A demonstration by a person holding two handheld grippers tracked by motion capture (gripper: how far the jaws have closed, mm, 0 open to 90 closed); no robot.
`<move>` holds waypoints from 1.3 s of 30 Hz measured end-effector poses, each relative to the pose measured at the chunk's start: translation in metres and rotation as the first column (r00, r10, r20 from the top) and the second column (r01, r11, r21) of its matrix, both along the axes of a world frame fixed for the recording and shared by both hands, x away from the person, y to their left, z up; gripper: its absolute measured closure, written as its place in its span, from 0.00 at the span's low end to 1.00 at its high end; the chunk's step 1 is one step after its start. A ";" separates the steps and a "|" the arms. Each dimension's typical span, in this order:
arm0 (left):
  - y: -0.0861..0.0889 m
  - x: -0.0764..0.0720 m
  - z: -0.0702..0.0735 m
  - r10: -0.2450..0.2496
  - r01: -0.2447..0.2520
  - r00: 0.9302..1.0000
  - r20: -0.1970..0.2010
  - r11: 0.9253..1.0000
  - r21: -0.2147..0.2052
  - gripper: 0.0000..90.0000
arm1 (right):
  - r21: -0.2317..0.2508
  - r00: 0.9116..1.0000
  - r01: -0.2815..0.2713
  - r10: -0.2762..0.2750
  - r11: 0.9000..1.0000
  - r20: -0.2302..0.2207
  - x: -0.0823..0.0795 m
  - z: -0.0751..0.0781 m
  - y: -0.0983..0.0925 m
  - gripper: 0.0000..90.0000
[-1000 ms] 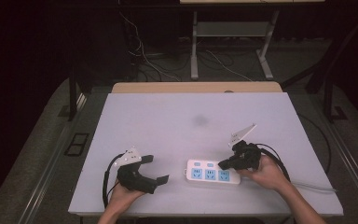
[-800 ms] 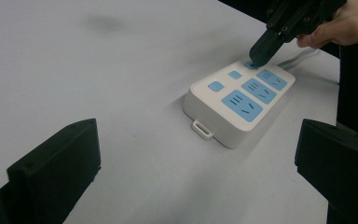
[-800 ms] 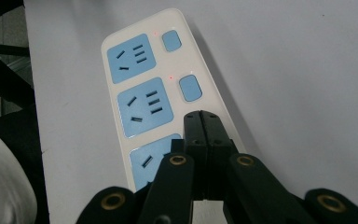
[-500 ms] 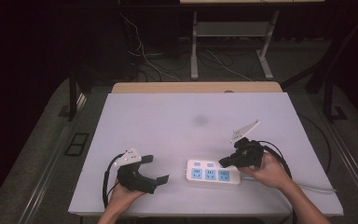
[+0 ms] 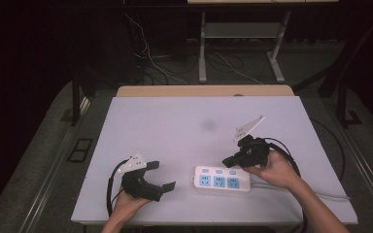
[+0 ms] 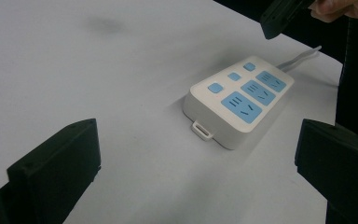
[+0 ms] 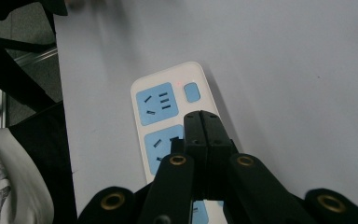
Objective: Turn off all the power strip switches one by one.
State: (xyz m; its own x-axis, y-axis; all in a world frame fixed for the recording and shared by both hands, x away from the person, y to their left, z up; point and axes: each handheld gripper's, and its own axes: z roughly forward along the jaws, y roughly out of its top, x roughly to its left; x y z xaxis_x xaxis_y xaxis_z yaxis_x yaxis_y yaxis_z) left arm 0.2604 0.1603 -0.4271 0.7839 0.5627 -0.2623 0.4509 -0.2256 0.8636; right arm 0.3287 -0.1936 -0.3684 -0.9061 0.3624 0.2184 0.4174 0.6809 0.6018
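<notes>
down at about 5 o'clock on the white table (image 5: 175,121) sits one white power strip (image 5: 222,178), flat, with its cord (image 5: 320,193) running off toward 3 o'clock. count on it: three blue sockets and three small blue switch buttons, one per socket. there's a tiny red light near the end button in the right gripper view, so it looks like it's live.

right gripper (image 5: 229,161) is hovering just above the far edge of the strip, around the middle button, jaws pressed together with nothing between them. looks to me like it's lined up to poke a switch with the closed tip. left gripper (image 5: 161,175) is off at 7 o'clock, well apart from the strip, jaws spread wide and empty, pointing toward the strip's short end.

what could go wrong imo: the strip is light and nothing is holding it, so a push that isn't straight down could just skid it across the smooth table or tip the near edge up. the buttons are small and close together too, so a slightly off tip could hit the wrong one or land on the socket face next to it. the cord could also tug the strip around.

two grippers, one strip, one cord, that's it.
</notes>
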 end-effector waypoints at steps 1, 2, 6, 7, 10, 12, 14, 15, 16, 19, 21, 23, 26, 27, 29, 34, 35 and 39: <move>0.000 0.000 0.000 0.000 0.000 1.000 0.001 1.000 0.000 0.00 | -0.001 1.000 -0.006 0.006 1.000 0.002 0.001 0.000 0.001 1.00; 0.000 0.000 0.000 0.001 -0.001 1.000 0.000 1.000 0.000 0.00 | -0.003 1.000 -0.006 0.006 1.000 -0.005 0.002 -0.001 0.003 1.00; -0.001 0.001 0.000 0.000 0.000 1.000 -0.003 1.000 0.000 0.00 | -0.023 1.000 -0.016 0.016 1.000 -0.019 0.006 -0.004 0.011 1.00; -0.001 0.000 0.000 -0.001 0.001 1.000 0.000 1.000 -0.001 0.00 | -0.027 1.000 -0.020 0.019 0.999 -0.022 0.007 -0.005 0.013 1.00; 0.000 0.000 0.000 0.000 0.000 1.000 0.001 1.000 -0.002 0.00 | -0.044 0.999 -0.032 0.030 0.999 -0.030 0.009 -0.010 0.017 1.00; 0.001 0.001 0.000 0.003 -0.003 1.000 -0.001 1.000 -0.004 0.00 | -0.062 0.999 -0.034 0.032 0.997 -0.038 0.009 -0.012 0.019 1.00; 0.001 0.001 0.000 0.006 -0.006 1.000 -0.003 1.000 -0.010 0.00 | -0.061 0.999 -0.038 0.036 0.997 -0.040 0.010 -0.015 0.021 1.00; 0.002 0.001 0.000 0.006 -0.006 1.000 -0.002 1.000 -0.010 0.00 | -0.064 0.998 -0.041 0.039 0.997 -0.039 0.010 -0.016 0.021 1.00; 0.002 0.000 0.001 0.005 -0.005 1.000 -0.002 1.000 -0.009 0.00 | -0.066 0.998 -0.040 0.037 0.997 -0.042 0.011 -0.016 0.022 1.00; 0.001 0.000 0.001 0.005 -0.005 1.000 0.000 1.000 -0.009 0.00 | -0.071 0.998 -0.044 0.041 0.997 -0.041 0.013 -0.019 0.024 1.00; 0.001 0.000 0.001 0.004 -0.004 1.000 -0.002 1.000 -0.008 0.00 | -0.073 0.998 -0.044 0.040 0.996 -0.046 0.014 -0.021 0.025 1.00; 0.001 0.001 0.000 0.002 -0.002 1.000 -0.002 1.000 -0.007 0.00 | -0.077 0.998 -0.046 0.043 0.996 -0.049 0.015 -0.022 0.025 1.00; 0.001 0.001 0.000 0.001 -0.001 1.000 0.000 1.000 -0.006 0.00 | -0.077 0.997 -0.049 0.044 0.996 -0.056 0.016 -0.024 0.026 1.00; 0.001 0.000 0.000 0.001 -0.001 1.000 0.000 1.000 -0.006 0.00 | -0.078 0.997 -0.049 0.044 0.996 -0.056 0.017 -0.024 0.027 1.00; 0.001 0.001 0.000 0.000 0.000 1.000 0.000 1.000 -0.006 0.00 | -0.080 0.997 -0.054 0.049 0.995 -0.057 0.018 -0.026 0.027 1.00; 0.000 0.001 0.000 0.000 0.000 1.000 0.001 1.000 -0.005 0.00 | -0.086 0.996 -0.061 0.054 0.994 -0.074 0.020 -0.029 0.029 1.00; 0.000 0.001 0.000 -0.001 0.001 1.000 0.001 1.000 -0.005 0.00 | -0.088 0.996 -0.063 0.056 0.994 -0.076 0.020 -0.030 0.029 1.00; 0.001 0.001 0.000 0.000 0.000 1.000 0.001 1.000 -0.005 0.00 | -0.092 0.995 -0.070 0.062 0.993 -0.082 0.021 -0.033 0.031 1.00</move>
